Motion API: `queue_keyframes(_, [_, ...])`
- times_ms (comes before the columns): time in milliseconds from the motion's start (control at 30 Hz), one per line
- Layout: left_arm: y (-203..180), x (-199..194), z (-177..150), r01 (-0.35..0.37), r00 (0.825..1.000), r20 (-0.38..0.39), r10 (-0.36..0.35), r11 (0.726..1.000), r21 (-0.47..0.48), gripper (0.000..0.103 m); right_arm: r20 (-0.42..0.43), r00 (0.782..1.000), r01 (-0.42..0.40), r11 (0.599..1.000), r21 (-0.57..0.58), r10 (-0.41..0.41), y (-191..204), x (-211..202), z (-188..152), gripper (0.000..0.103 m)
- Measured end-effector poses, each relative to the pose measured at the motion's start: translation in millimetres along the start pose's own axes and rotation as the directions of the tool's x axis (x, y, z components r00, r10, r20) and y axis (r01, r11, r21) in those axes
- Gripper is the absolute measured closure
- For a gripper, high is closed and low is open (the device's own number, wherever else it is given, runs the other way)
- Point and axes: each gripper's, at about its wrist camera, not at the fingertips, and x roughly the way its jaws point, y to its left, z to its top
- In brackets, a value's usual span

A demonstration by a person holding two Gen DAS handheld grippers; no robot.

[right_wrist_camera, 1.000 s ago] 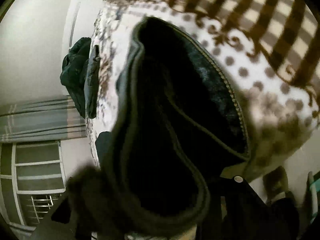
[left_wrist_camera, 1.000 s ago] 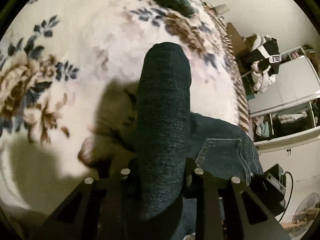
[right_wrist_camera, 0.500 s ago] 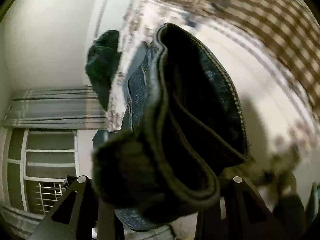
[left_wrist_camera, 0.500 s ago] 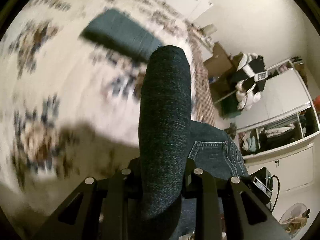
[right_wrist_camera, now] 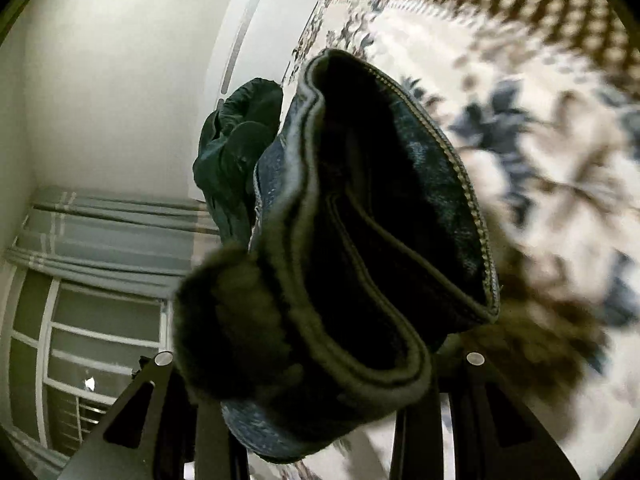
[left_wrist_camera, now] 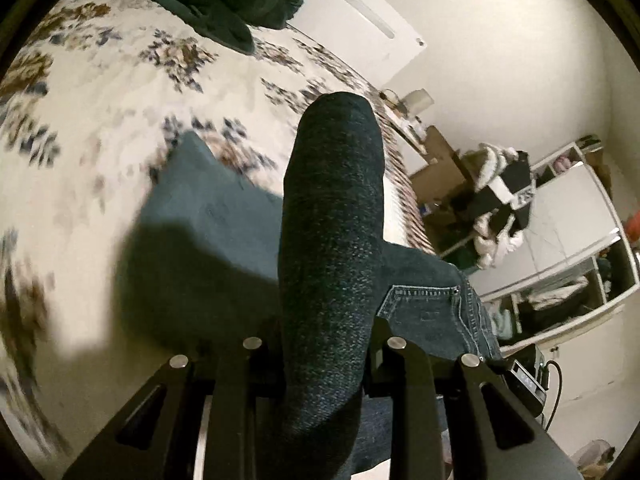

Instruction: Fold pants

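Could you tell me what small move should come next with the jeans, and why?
Probably carry the jeans a little farther over the floral bedspread and lower them. The left gripper and right gripper both pinch bunched denim held off the bed, and the lower leg already trails on the cover.

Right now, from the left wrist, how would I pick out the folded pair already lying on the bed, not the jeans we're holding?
Start at the floral bedspread that fills the left of the view. Near its middle, just left of the jeans clamped in the left fingers, lies a flat teal folded pair. Unlike the crumpled dark green clothes at the far edge, it is smooth and square-cornered.
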Motion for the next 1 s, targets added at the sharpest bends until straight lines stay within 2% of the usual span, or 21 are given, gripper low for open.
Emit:
queue_keyframes(167, [54.7,37.6,46.1,-0.041,0.999,-0.017,0.041,0.999,-0.02,0.081,-0.028,1.0,0.004,0.999,0.032,-0.003,-12.8,100.6,29.1,0.067])
queue_keyframes(300, [100.0,69.3,55.7,-0.084,0.994,-0.076,0.08,0.995,-0.054,0.08,-0.064,0.997,0.035,0.998,0.047,-0.032,-35.5,150.3,32.9,0.066])
queue_keyframes(400, [113.2,79.4,49.3,-0.119,0.987,-0.115,0.112,0.992,-0.05,0.063,-0.105,0.993,0.066,0.995,0.068,-0.059,-50.1,160.4,42.5,0.059])
queue_keyframes(433, [113.1,77.9,46.2,-0.129,0.986,-0.115,0.124,0.991,-0.04,0.054,-0.124,0.989,0.086,0.995,0.054,-0.079,-51.4,159.5,45.5,0.058])
queue_keyframes(467, [113.7,76.1,43.6,-0.143,0.983,-0.117,0.138,0.989,-0.034,0.04,-0.133,0.986,0.11,0.993,0.037,-0.104,-51.5,155.5,46.2,0.054])
queue_keyframes(533, [118.0,71.2,36.7,-0.173,0.979,-0.12,0.167,0.984,-0.041,0.025,-0.141,0.976,0.168,0.986,0.021,-0.163,-54.0,143.4,49.5,0.051])
queue_keyframes(567, [121.5,68.0,33.6,-0.177,0.978,-0.122,0.17,0.983,-0.055,0.024,-0.142,0.974,0.184,0.983,0.024,-0.179,-55.5,138.9,53.4,0.044])
queue_keyframes(667, [125.3,59.6,28.9,-0.195,0.975,-0.125,0.185,0.978,-0.076,0.019,-0.114,0.962,0.252,0.968,0.013,-0.249,-49.9,108.0,58.0,0.04])
queue_keyframes(733, [122.1,55.3,28.6,-0.225,0.969,-0.12,0.216,0.972,-0.066,0.018,-0.101,0.944,0.316,0.949,-0.007,-0.316,-41.8,94.3,63.6,0.035])
queue_keyframes(833, [103.8,47.8,27.5,-0.317,0.942,-0.116,0.315,0.948,0.007,0.018,-0.089,0.906,0.407,0.909,-0.09,-0.414,-18.4,71.8,49.3,0.03])
queue_keyframes(867, [94.9,44.2,26.1,-0.353,0.928,-0.113,0.356,0.935,0.043,0.018,-0.078,0.891,0.435,0.891,-0.133,-0.447,-6.8,69.0,38.2,0.021])
queue_keyframes(900, [82.6,39.6,23.3,-0.398,0.908,-0.102,0.406,0.913,0.088,0.018,-0.063,0.873,0.465,0.866,-0.185,-0.483,6.4,67.7,30.7,0.008])
queue_keyframes(967, [61.3,30.0,16.7,-0.45,0.883,-0.074,0.464,0.88,0.154,0.017,-0.001,0.822,0.543,0.785,-0.299,-0.569,34.8,65.6,15.9,0.0])
queue_keyframes(1000, [49.9,23.6,12.6,-0.467,0.874,-0.058,0.483,0.867,0.176,0.017,0.047,0.791,0.583,0.727,-0.363,-0.61,50.0,64.5,8.0,0.0])
